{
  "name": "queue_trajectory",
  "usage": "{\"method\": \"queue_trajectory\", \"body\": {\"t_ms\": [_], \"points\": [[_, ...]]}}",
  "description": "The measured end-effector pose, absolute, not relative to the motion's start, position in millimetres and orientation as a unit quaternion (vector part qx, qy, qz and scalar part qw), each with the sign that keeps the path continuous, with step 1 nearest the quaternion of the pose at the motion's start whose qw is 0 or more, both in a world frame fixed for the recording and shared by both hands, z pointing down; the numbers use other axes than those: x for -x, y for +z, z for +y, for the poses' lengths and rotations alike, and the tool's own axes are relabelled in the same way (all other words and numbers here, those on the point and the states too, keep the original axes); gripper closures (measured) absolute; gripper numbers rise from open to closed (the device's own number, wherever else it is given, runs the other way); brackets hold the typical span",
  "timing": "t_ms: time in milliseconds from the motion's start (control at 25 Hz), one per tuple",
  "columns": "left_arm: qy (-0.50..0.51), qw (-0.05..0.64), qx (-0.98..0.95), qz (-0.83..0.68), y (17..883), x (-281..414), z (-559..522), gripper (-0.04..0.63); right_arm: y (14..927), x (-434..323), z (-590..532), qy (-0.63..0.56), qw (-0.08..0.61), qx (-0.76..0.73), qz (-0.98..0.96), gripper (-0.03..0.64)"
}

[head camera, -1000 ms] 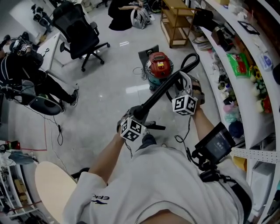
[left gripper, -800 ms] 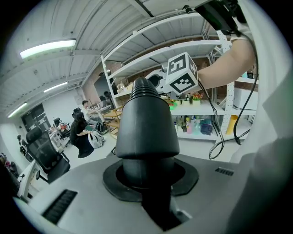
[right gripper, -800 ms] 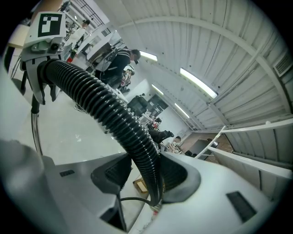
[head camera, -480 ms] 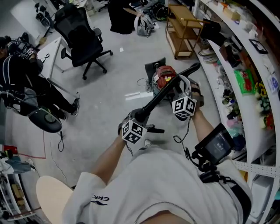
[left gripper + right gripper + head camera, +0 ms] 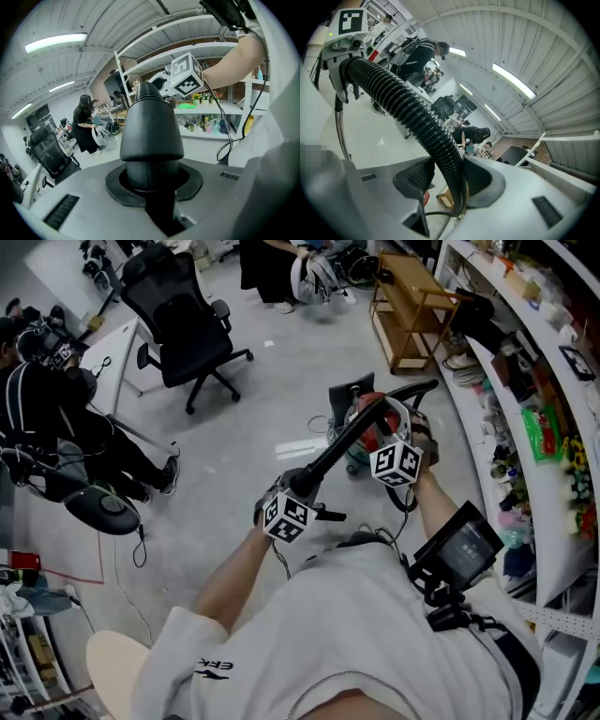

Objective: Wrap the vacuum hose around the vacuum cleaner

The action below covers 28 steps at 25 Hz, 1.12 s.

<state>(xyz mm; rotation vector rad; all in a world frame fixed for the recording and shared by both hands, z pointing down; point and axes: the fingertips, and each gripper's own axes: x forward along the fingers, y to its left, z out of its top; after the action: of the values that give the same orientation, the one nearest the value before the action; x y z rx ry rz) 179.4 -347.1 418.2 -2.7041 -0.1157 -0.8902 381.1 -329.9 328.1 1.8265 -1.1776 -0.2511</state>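
Your left gripper (image 5: 302,487) is clamped on the black ribbed plastic vacuum hose (image 5: 342,441), at its smooth cuff. Your right gripper (image 5: 393,431) is clamped on the ribbed part.

We record the vacuum hose (image 5: 342,442) as black: a smooth tapered cuff (image 5: 150,126) at the near end, ribbed along the rest of its length. It is held clear of the floor. The left gripper (image 5: 303,484) is clamped on the cuff, and the right gripper (image 5: 394,418) is clamped on the ribbed length further along. Between them it runs straight toward 1 o'clock in the head view, and past the right gripper its far part points to 2 o'clock. The vacuum cleaner (image 5: 364,403) — a red-topped canister — stands upright on the floor at 1 o'clock, under the hose.
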Motion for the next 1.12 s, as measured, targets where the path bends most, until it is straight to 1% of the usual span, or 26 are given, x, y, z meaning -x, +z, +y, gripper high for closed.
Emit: {"method": "queue_trajectory", "body": {"t_ms": [720, 920, 1120], "points": [[-0.339, 0.086, 0.936, 0.039, 436, -259, -487, 0.512, 359, -463, -510, -0.102, 0.438, -0.699, -0.556, 0.426], [-0.35, 0.07, 0.932, 0.066, 443, -270, -516, 0.511, 371, -475, -558, -0.083, 0.411, -0.692, -0.587, 0.426], [-0.365, 0.053, 0.925, 0.094, 450, -271, -540, 0.512, 390, -472, -603, -0.071, 0.401, -0.664, -0.628, 0.426]]}}
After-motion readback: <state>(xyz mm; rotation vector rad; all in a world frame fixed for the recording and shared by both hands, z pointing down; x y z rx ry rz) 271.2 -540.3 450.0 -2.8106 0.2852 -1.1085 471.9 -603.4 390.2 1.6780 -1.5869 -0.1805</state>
